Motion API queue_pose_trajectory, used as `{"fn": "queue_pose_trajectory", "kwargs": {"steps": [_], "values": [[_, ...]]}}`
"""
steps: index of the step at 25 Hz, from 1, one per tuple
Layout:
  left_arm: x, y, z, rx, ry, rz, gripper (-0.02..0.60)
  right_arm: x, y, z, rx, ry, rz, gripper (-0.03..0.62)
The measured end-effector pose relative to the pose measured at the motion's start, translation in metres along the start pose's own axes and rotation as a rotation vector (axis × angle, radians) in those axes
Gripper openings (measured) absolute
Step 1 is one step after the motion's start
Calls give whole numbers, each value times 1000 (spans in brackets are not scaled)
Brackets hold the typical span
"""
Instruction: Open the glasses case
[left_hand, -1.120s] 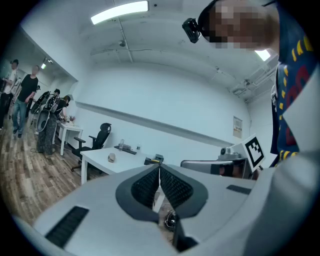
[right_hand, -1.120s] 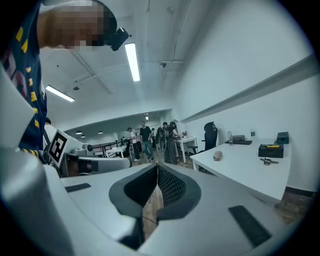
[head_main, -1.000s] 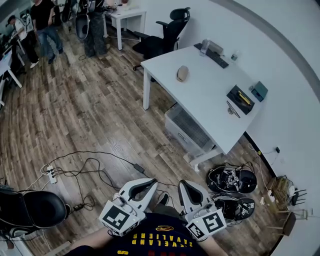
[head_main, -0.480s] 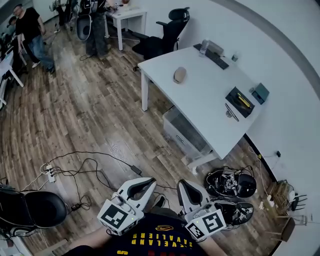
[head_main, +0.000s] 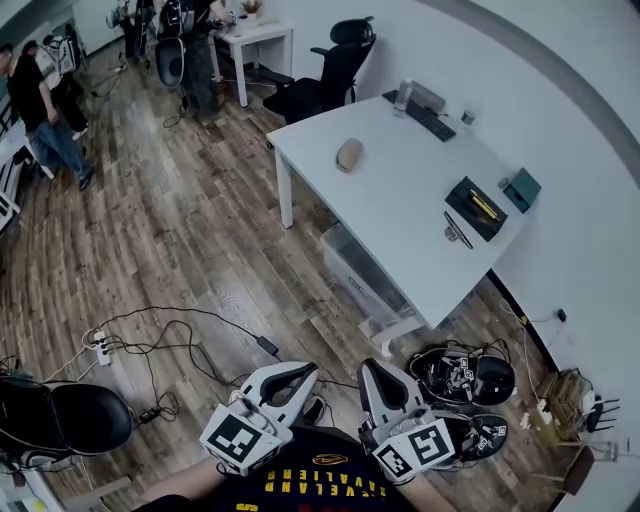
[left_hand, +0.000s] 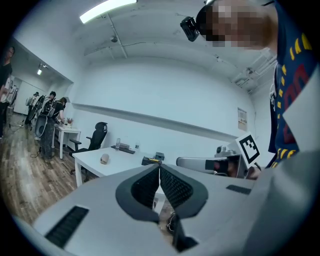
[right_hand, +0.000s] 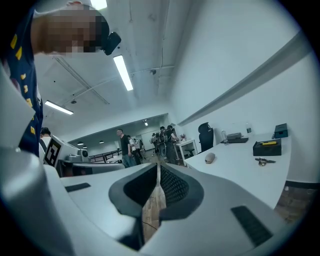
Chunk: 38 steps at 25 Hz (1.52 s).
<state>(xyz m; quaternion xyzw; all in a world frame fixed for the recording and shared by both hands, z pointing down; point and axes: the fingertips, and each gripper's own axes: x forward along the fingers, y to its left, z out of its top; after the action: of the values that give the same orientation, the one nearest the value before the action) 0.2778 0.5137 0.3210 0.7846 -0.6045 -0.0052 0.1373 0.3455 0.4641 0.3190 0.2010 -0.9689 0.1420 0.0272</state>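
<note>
The glasses case (head_main: 349, 154) is a tan oval lying shut on the white table (head_main: 400, 200), far ahead of me. It also shows small in the left gripper view, as the case (left_hand: 104, 159), and in the right gripper view, as the case (right_hand: 210, 158). Held close to my body, my left gripper (head_main: 303, 370) and right gripper (head_main: 371, 367) hang over the wooden floor, well short of the table. Both are shut with nothing between the jaws, as the left gripper (left_hand: 159, 168) and right gripper (right_hand: 158, 165) show in their own views.
On the table lie a black box (head_main: 478, 203), a teal box (head_main: 521, 187), a keyboard (head_main: 425, 112) and a bottle (head_main: 403, 95). A drawer unit (head_main: 370, 270) sits under it. Cables and a power strip (head_main: 100, 345) cross the floor; helmets (head_main: 465, 370) lie to the right. A person (head_main: 40, 105) stands at back left.
The table and case have drifted slightly left in the head view as I moved. Both grippers stay shut before my body. The person at back left has walked further left.
</note>
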Motion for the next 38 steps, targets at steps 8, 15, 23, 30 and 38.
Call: {"fn": "queue_pose_trajectory", "kwargs": {"steps": [8, 15, 23, 30, 38], "values": [[27, -5, 4, -22, -22, -16, 14, -7, -25, 6, 21, -11, -13, 19], [49, -1, 14, 4, 7, -17, 14, 3, -45, 11, 40, -17, -17, 18], [92, 29, 24, 14, -8, -59, 14, 41, -72, 27, -83, -8, -55, 18], [123, 113, 43, 11, -24, -61, 14, 139, -93, 33, -67, 20, -39, 19], [146, 238, 85, 5, -46, -40, 14, 268, -97, 60, -65, 33, -34, 18]]}}
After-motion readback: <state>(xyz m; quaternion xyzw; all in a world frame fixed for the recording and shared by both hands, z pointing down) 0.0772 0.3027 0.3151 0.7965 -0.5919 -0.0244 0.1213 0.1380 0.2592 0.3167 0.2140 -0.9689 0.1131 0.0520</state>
